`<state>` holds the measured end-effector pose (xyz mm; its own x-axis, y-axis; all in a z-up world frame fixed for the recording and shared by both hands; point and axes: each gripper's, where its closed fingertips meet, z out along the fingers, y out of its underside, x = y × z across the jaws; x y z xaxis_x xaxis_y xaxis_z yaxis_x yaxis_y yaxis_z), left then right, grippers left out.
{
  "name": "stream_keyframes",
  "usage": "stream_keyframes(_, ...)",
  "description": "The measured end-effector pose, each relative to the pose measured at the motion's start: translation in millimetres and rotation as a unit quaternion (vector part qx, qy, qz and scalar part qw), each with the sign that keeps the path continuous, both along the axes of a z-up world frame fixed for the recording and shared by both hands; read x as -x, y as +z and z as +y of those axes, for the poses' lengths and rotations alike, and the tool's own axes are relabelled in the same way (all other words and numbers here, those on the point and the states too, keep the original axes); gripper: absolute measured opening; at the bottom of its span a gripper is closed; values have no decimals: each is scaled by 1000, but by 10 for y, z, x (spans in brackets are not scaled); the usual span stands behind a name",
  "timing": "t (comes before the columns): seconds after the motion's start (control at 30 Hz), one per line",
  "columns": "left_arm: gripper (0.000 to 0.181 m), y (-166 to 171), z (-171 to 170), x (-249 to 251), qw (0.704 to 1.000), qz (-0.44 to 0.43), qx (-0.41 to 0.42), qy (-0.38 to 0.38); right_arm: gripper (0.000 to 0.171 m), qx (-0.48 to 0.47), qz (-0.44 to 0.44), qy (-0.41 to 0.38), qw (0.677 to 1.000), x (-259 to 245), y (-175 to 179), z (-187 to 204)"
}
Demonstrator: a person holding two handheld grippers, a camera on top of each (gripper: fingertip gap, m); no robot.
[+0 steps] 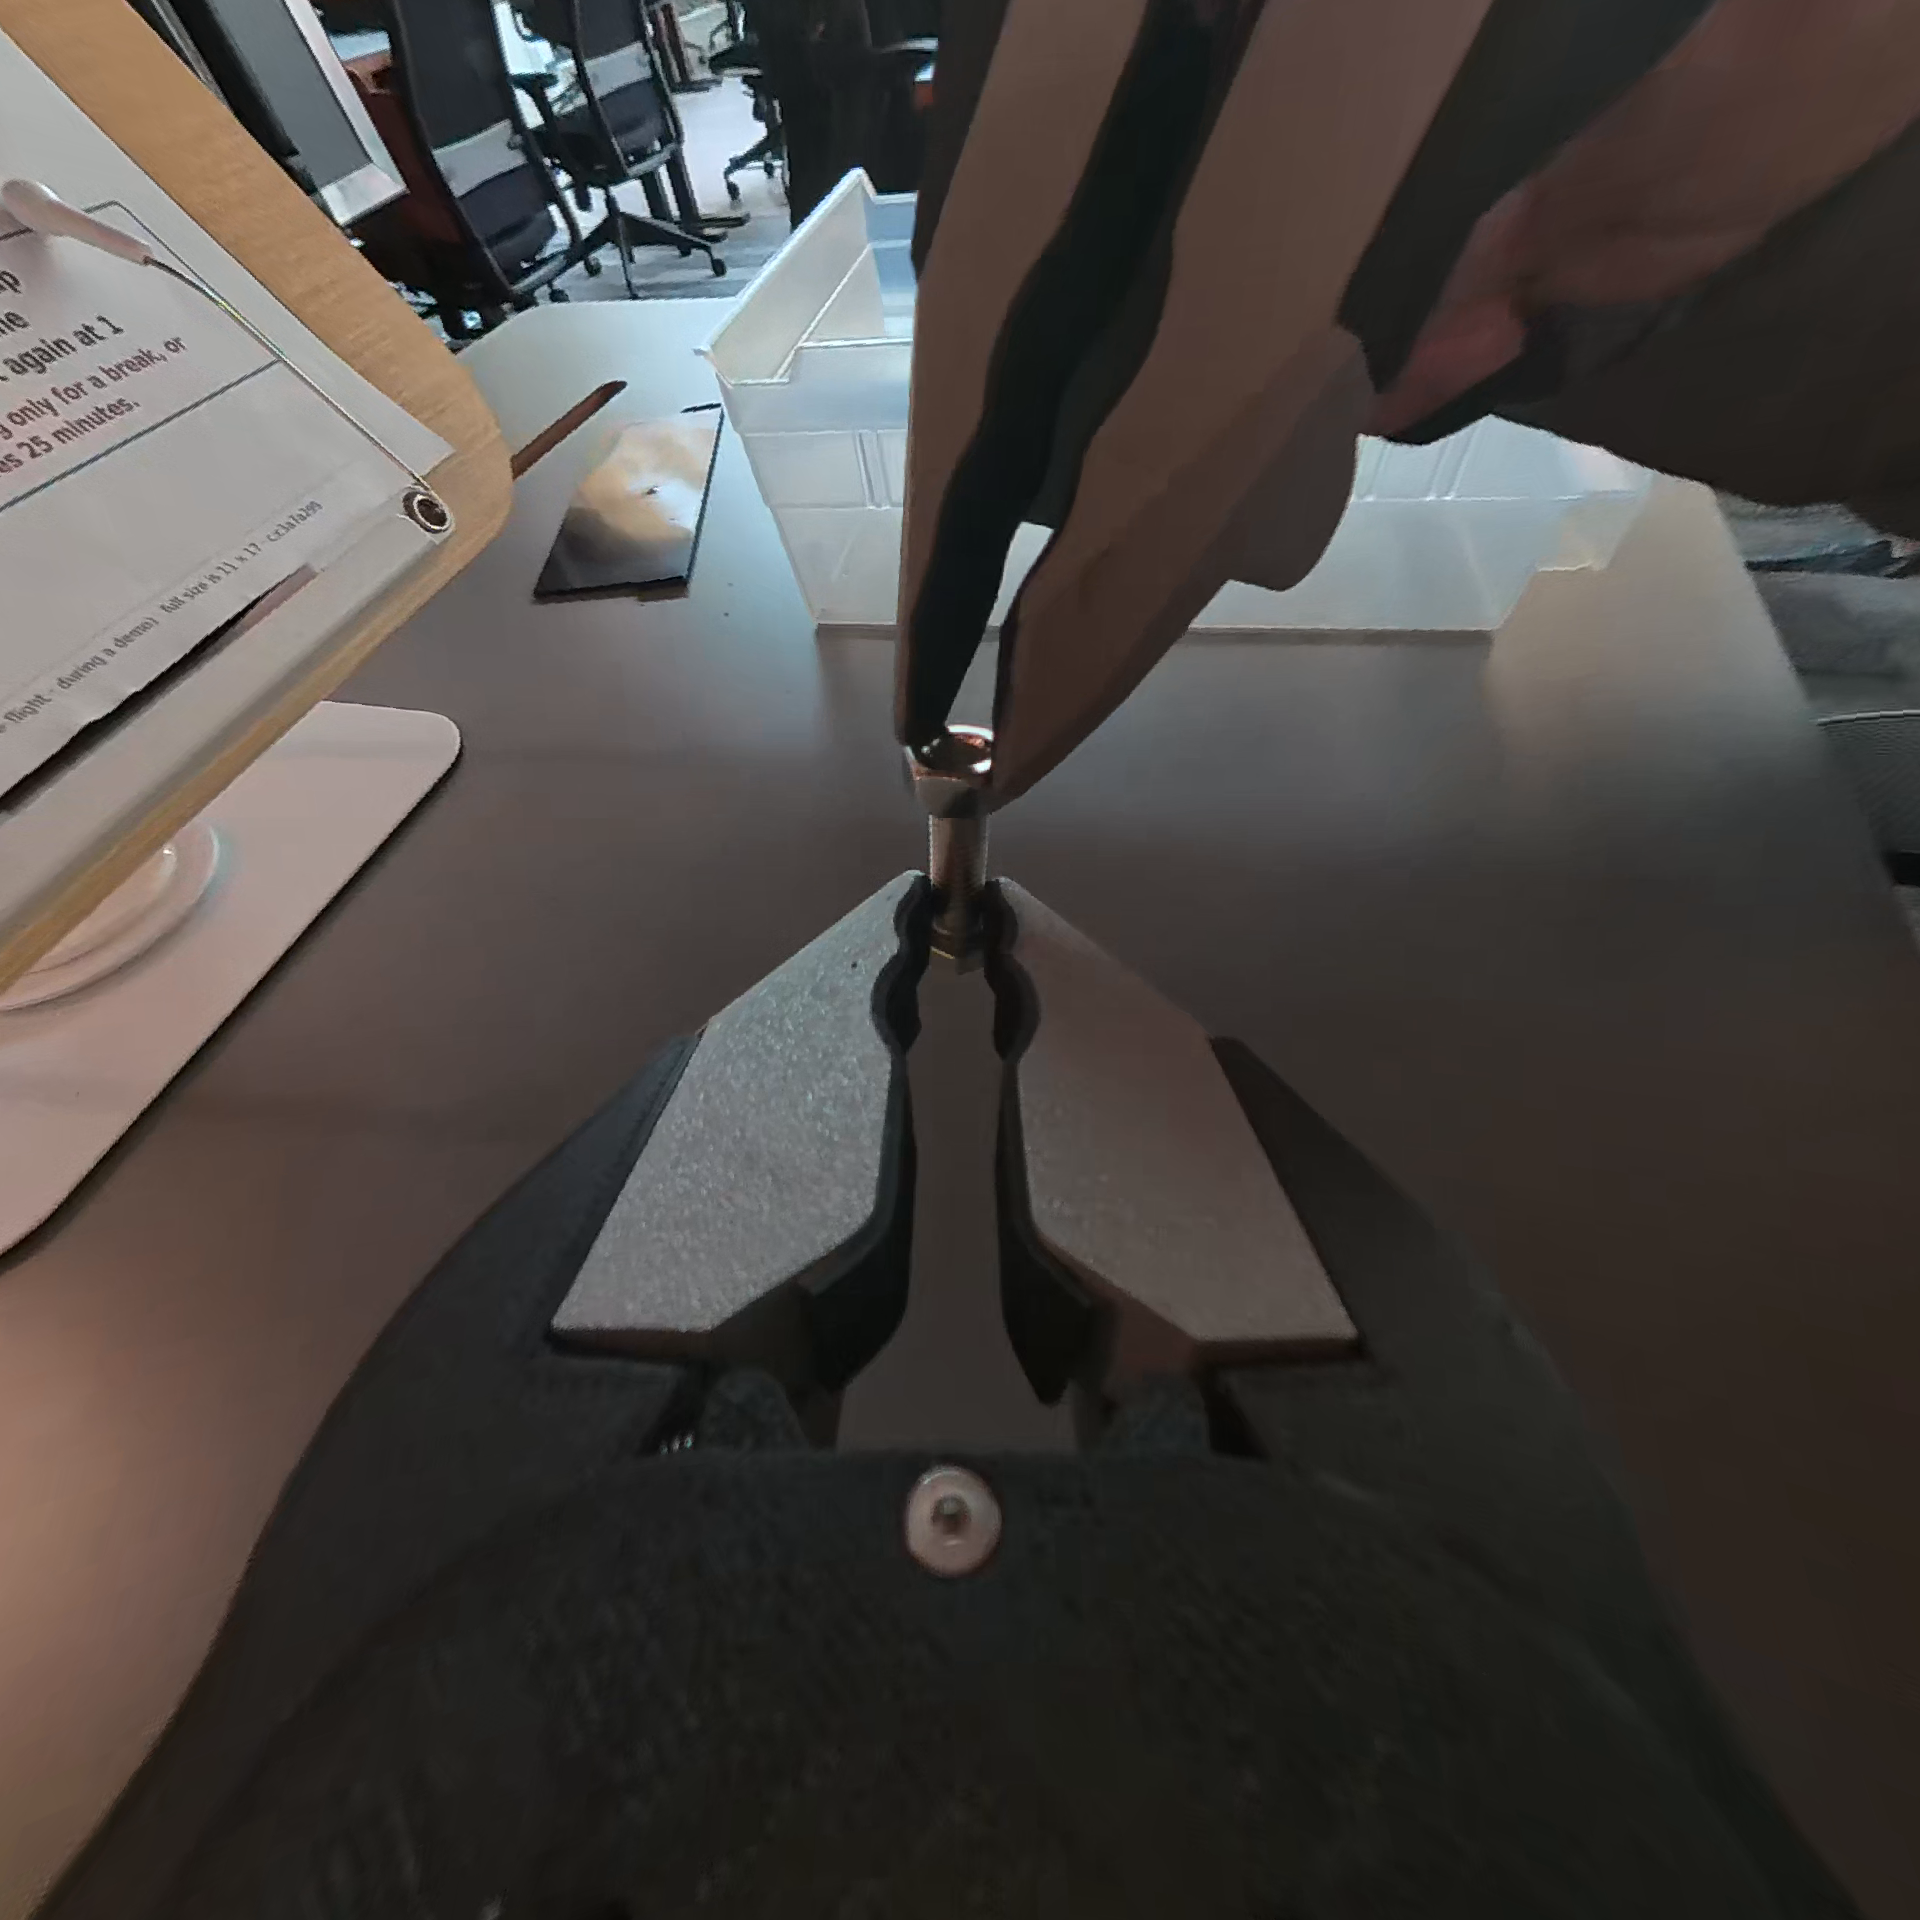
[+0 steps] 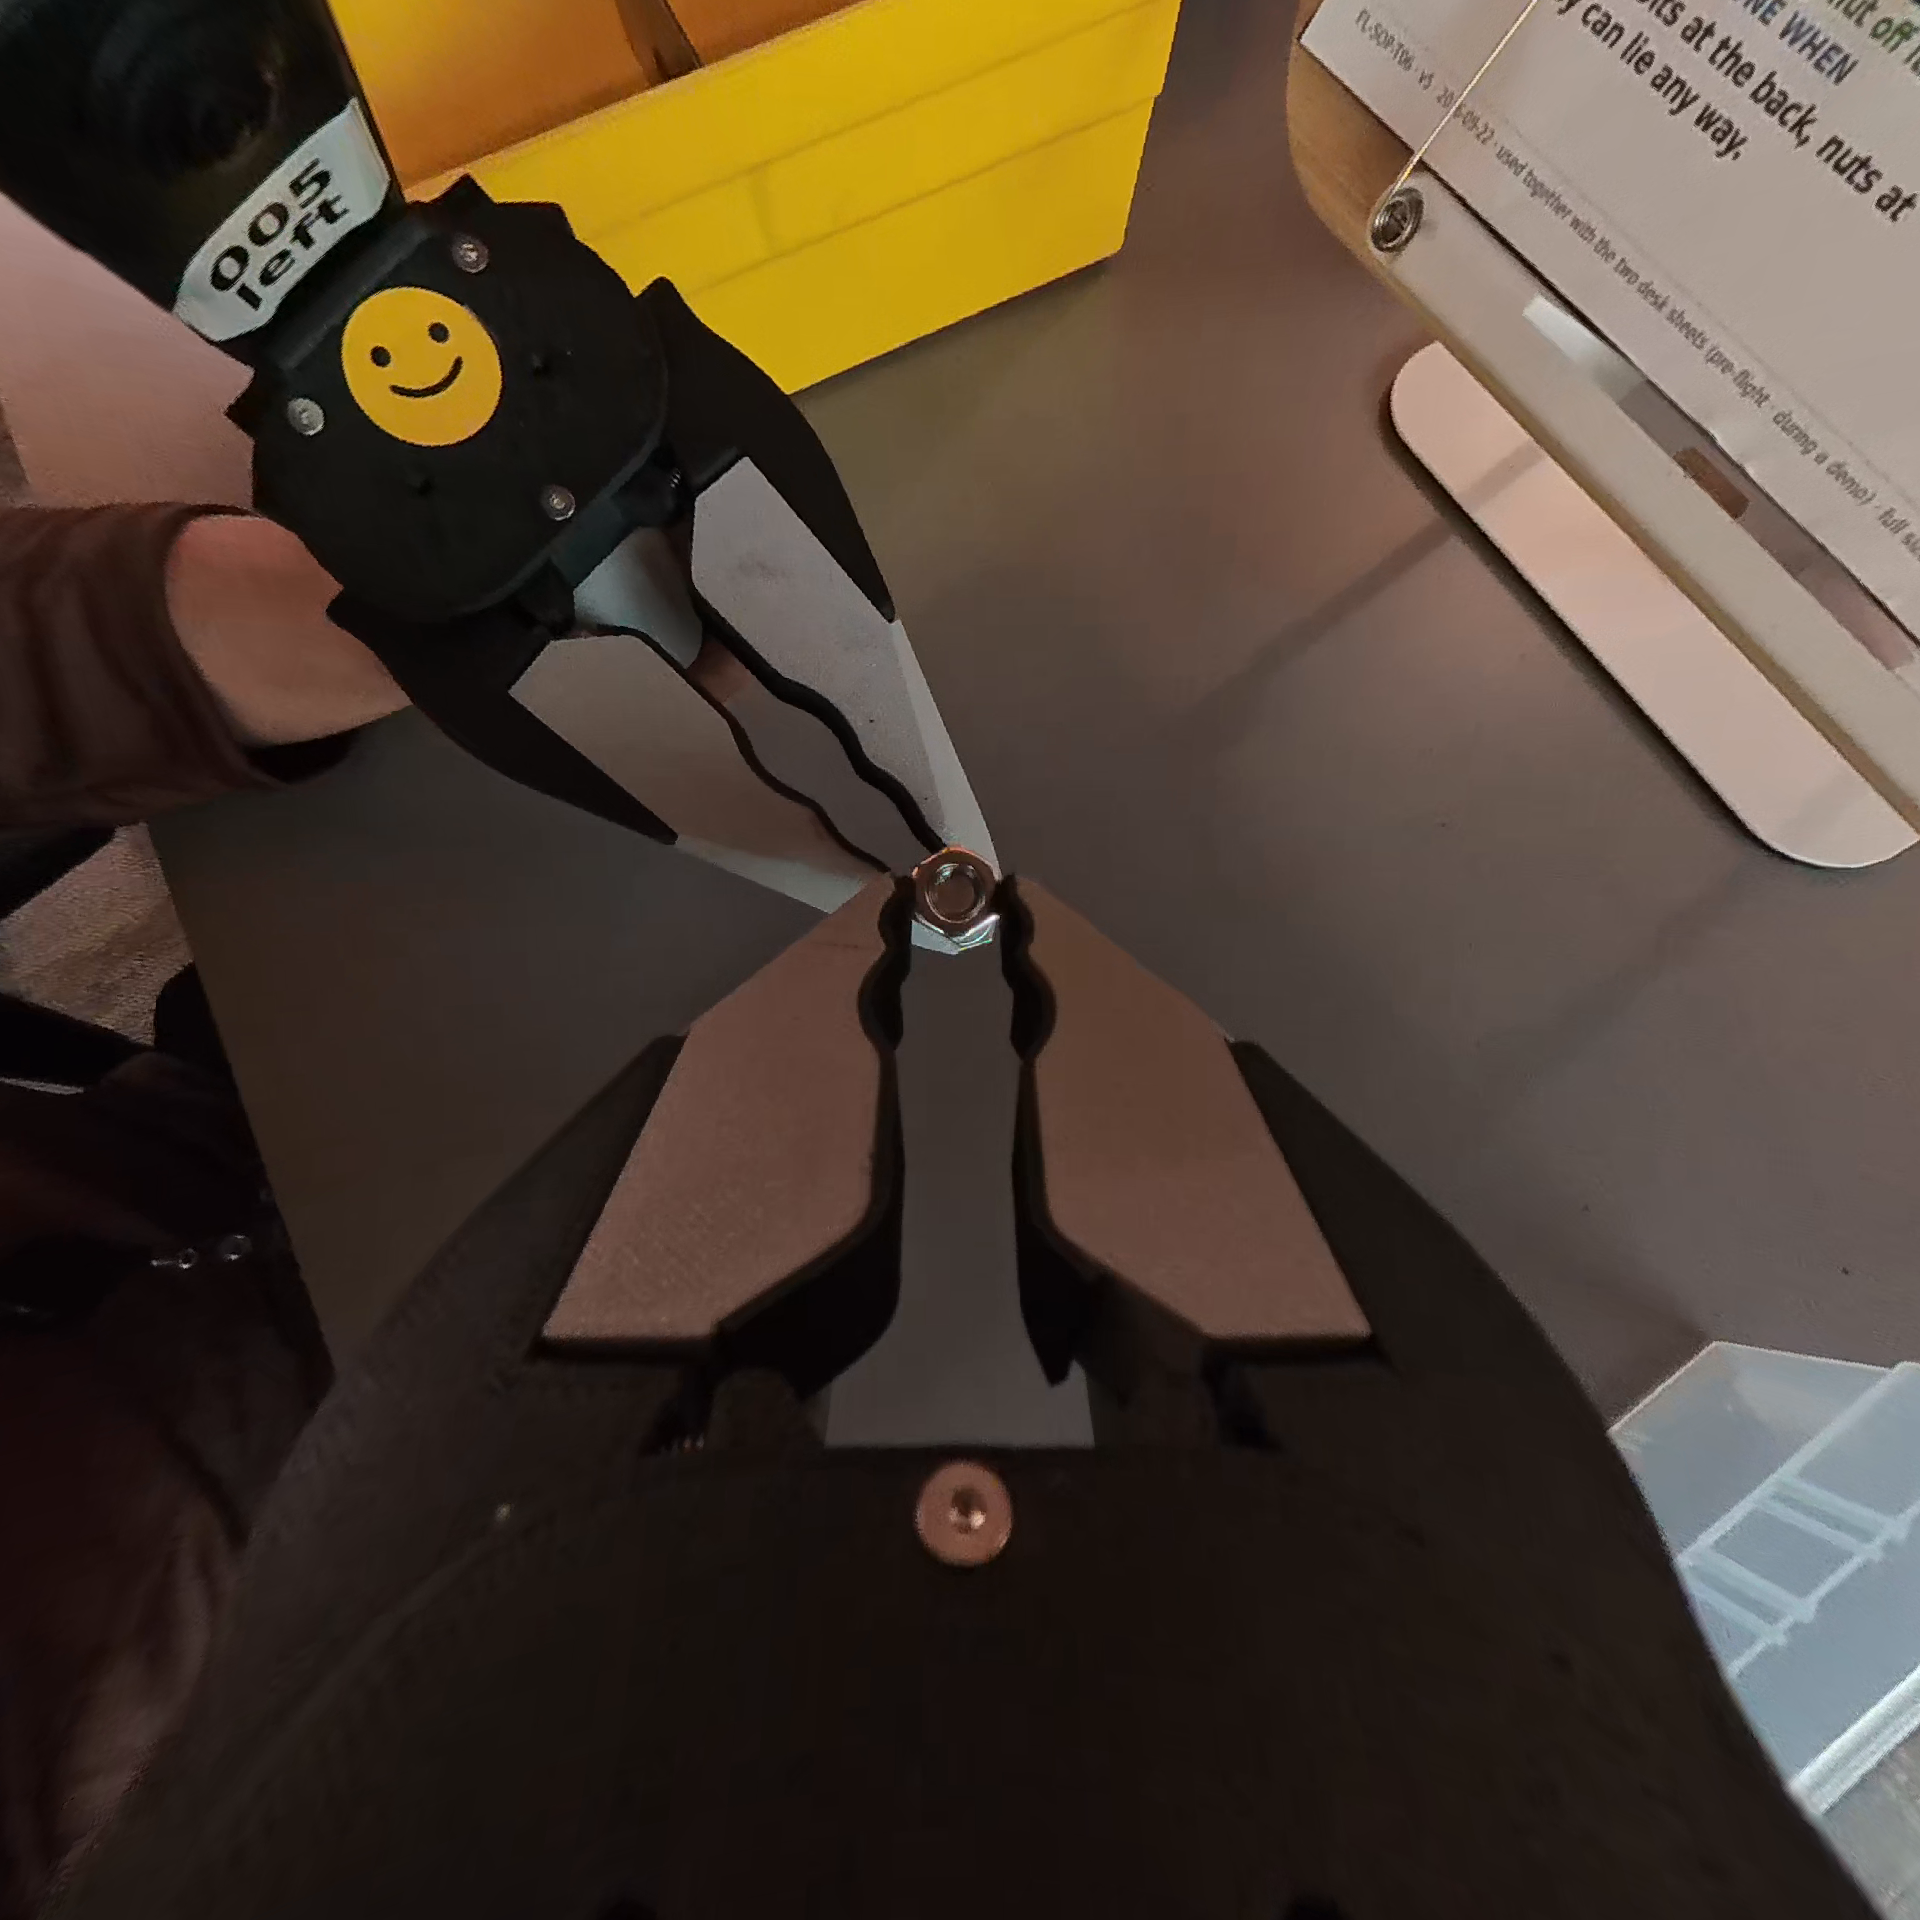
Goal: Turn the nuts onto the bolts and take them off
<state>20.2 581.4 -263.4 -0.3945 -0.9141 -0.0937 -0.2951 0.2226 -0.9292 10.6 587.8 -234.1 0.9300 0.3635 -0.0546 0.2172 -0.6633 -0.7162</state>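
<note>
While left hand-held gripper [image 1: 951, 914] clamps bolt [image 1: 951, 862], right hand-held gripper [image 2: 951, 914] pinches nut [image 2: 948, 894]; yellow bin [image 2: 831, 187] contents hidden.

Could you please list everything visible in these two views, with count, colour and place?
bolt: one, silver, held upright in the left gripper.
nut: one, silver, at the bolt's far end, in the right gripper.
yellow bin: one, behind the left gripper.
clear bin: one, translucent, behind the right gripper.
sign stand: one, wood with white base, table's edge.
black plate: one, flat beside the clear bin.
table: one, dark.
left gripper: black, grey fingers.
right gripper: black, grey fingers.
</note>
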Motion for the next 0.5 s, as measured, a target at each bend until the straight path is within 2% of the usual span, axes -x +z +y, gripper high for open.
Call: stream_keyframes(0.5,8,-37,23,-22,999,18,32,11,13,13,14,-40,999,-35,-36,46)
